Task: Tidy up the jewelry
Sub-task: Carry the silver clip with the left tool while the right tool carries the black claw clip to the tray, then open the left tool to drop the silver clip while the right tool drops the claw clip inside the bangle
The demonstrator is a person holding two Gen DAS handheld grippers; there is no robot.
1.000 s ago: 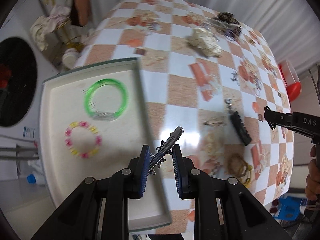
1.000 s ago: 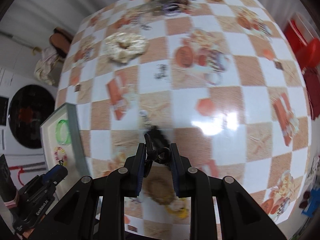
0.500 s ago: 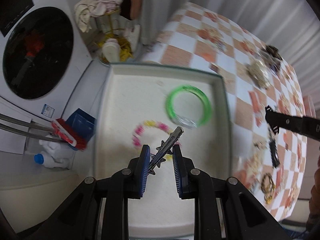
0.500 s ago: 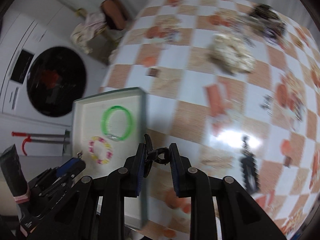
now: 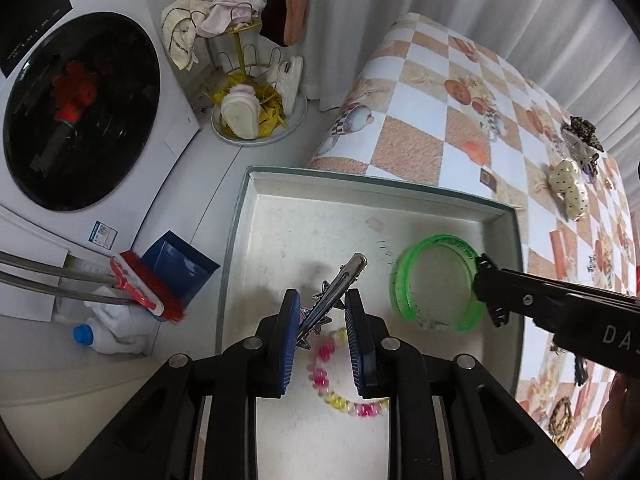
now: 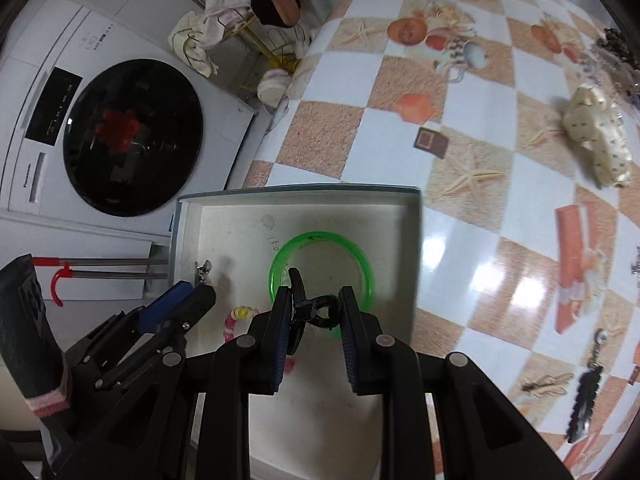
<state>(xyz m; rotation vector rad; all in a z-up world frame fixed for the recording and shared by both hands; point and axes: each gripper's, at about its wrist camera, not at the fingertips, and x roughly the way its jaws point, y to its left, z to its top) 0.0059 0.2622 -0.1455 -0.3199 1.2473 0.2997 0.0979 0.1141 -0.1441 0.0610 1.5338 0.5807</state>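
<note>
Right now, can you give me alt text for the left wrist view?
The left gripper holds a silver star hair clip over a white tray containing a green bangle and a pink-and-yellow bead bracelet. The right gripper reaches in beside the bangle. A washing machine stands beyond.

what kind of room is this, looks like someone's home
Probably a home laundry or utility corner: a white front-loading washing machine, a gold wire rack hung with slippers and cloths, and a table under a checkered seashell-print oilcloth.
</note>
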